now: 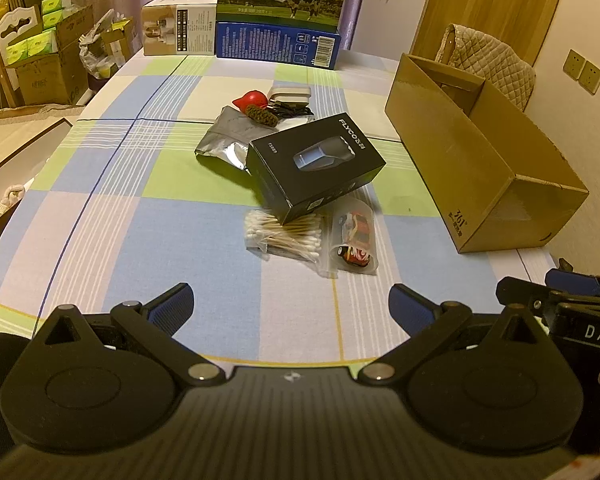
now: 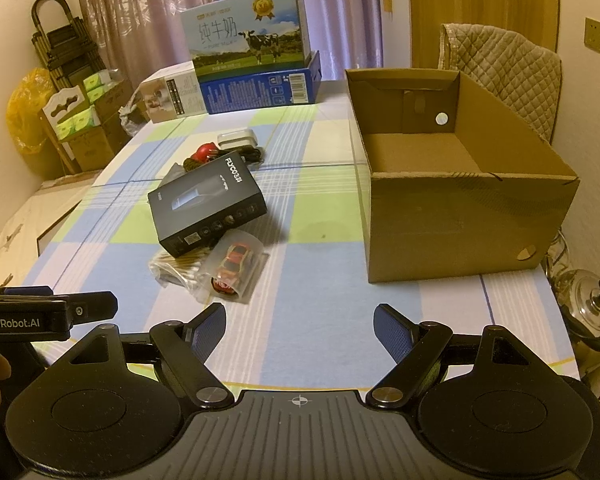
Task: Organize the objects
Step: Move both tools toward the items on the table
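A black shaver box [image 1: 316,166] [image 2: 206,206] lies mid-table over a bag of cotton swabs [image 1: 284,236] [image 2: 176,268]. A bagged red toy car [image 1: 354,240] [image 2: 234,266] lies beside it. Behind are a silver foil pouch [image 1: 224,140], a red object [image 1: 252,100] [image 2: 204,152], a braided cord [image 1: 262,114] and a white charger [image 1: 290,94] [image 2: 236,138]. An open, empty cardboard box [image 1: 480,160] [image 2: 460,216] stands at the right. My left gripper [image 1: 290,306] and right gripper [image 2: 300,332] are open and empty near the front edge.
A milk carton [image 2: 252,44] on a blue box [image 2: 260,88] and a white box [image 1: 178,26] stand at the table's far end. A quilted chair [image 2: 500,68] is behind the cardboard box. A steel kettle [image 2: 592,312] sits at the right, cartons [image 1: 44,64] at the left.
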Available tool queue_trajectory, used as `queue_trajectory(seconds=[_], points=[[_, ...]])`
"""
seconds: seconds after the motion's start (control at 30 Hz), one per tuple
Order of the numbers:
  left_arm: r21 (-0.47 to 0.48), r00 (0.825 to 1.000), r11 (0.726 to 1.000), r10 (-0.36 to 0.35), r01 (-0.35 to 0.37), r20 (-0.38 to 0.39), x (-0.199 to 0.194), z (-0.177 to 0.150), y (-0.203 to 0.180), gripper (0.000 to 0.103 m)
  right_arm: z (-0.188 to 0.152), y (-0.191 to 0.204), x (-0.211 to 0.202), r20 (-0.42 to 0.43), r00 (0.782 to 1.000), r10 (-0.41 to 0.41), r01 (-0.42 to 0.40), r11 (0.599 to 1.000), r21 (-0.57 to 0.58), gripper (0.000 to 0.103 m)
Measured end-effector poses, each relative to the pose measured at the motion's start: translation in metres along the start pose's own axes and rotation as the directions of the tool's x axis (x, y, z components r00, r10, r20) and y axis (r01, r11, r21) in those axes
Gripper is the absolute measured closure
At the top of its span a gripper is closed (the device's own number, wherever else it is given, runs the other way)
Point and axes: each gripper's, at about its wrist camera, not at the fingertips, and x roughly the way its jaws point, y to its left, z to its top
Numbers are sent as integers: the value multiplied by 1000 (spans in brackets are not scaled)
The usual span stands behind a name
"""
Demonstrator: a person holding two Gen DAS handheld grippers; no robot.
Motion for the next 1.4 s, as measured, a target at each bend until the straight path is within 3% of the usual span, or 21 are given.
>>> queue_trajectory(seconds=[1.1, 1.4], points=[[-15, 1000, 1000, 9, -10, -25, 6, -3, 8, 1, -3, 1, 10, -26, 1000, 10, -10, 1000, -1, 24], [-17, 1000, 1000, 11, -11, -26, 12, 1, 19, 1, 2, 8, 23, -26, 998, 57, -58, 998, -26, 24]])
